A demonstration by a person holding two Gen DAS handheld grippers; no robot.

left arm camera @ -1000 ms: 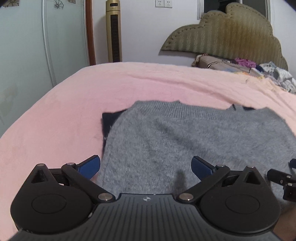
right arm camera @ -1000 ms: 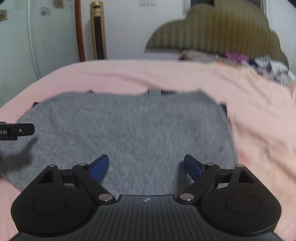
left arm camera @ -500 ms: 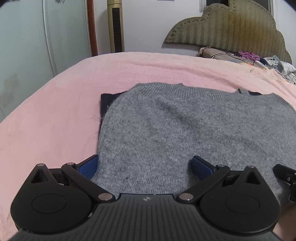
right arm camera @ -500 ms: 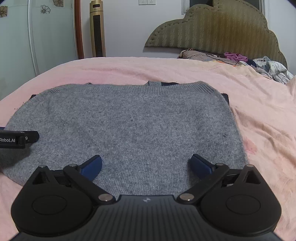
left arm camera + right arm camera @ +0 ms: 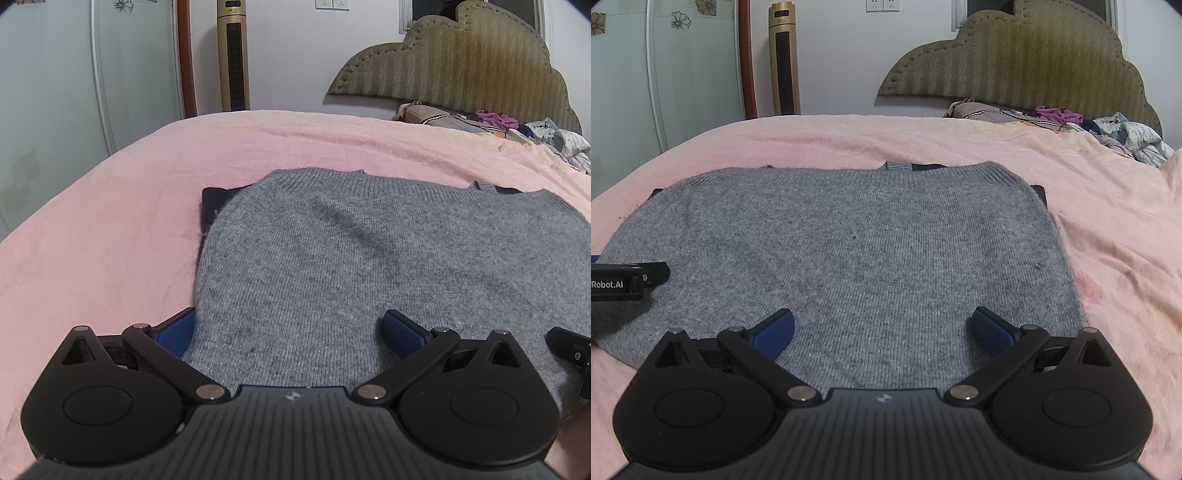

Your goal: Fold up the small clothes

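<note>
Left gripper [image 5: 288,328] is spread wide at the gray sweater's [image 5: 842,251] left edge, bare pink bedsheet [image 5: 103,236] beyond its left finger. Right gripper [image 5: 882,326], jaws just opened wide, straddles the near hem; open sheet right, clothes pile [image 5: 1126,136] far ahead.

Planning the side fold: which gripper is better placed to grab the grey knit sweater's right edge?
Right, probably. The right gripper stands open over the grey knit sweater near that edge, beside bare pink bedsheet. The left gripper, also open, sits at the opposite edge.
</note>
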